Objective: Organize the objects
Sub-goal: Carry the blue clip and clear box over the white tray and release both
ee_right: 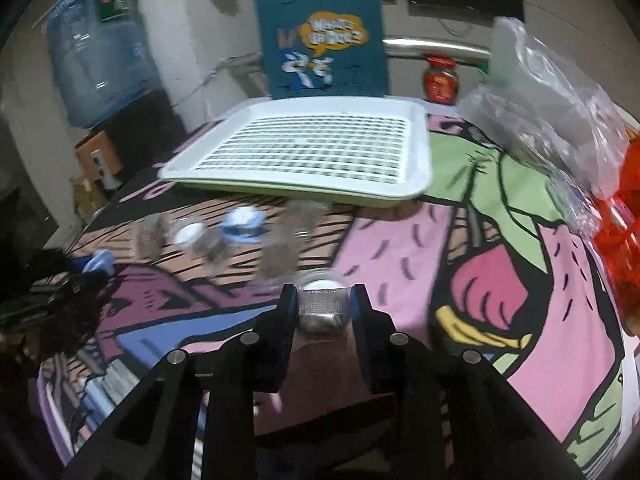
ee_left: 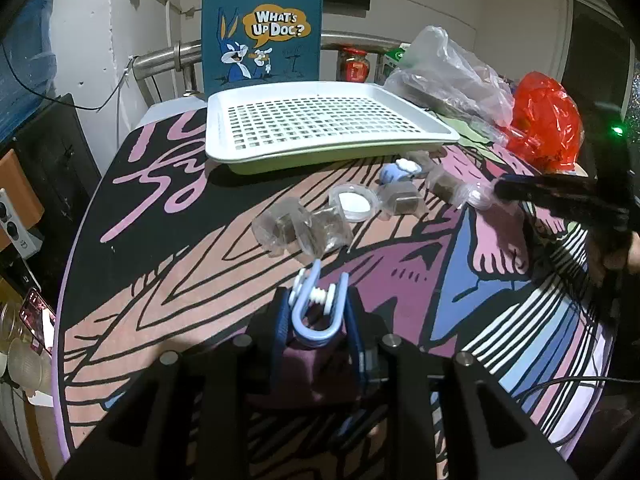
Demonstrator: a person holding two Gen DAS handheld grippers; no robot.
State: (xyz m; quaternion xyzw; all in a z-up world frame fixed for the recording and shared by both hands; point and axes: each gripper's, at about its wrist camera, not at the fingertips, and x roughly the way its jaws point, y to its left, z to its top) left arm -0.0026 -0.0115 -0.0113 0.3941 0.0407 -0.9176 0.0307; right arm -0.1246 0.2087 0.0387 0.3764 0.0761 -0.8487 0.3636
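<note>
my left gripper (ee_left: 320,300) was clamped on a pale blue u-shaped clip (ee_left: 316,312), its closed bend back toward the palm and its two arms running forward along the fingers, so its long axis lay in line with them. my right gripper (ee_right: 325,306) was closed on a small clear cup (ee_right: 323,304) with a whitish lid; that view was smeared, so i could not read the cup's contents. both loads sat between the fingers, clear of the printed tablecloth (ee_left: 400,320) as far as i could judge. the relation that mattered: the white slotted tray (ee_left: 320,120) lay straight ahead of both sets of fingers, beyond the scatter of loose items, its long side running across my line of approach, nothing yet lying in it. i judged the right hand no nearer than the left; the two views gave no clear winner. counts, from the left view: one tray; one second blue clip (ee_left: 396,172) ahead and slightly right of the left fingers, just short of the tray's near edge; one open round cup with white inside (ee_left: 354,202); roughly five clear packets with brown contents (ee_left: 300,230) strung between fingers and tray, count uncertain because they overlap. beyond and right of the tray: one clear plastic bag (ee_left: 444,76), one red bag (ee_left: 548,120); one blue tote bag (ee_left: 262,32) stood behind the tray.
</note>
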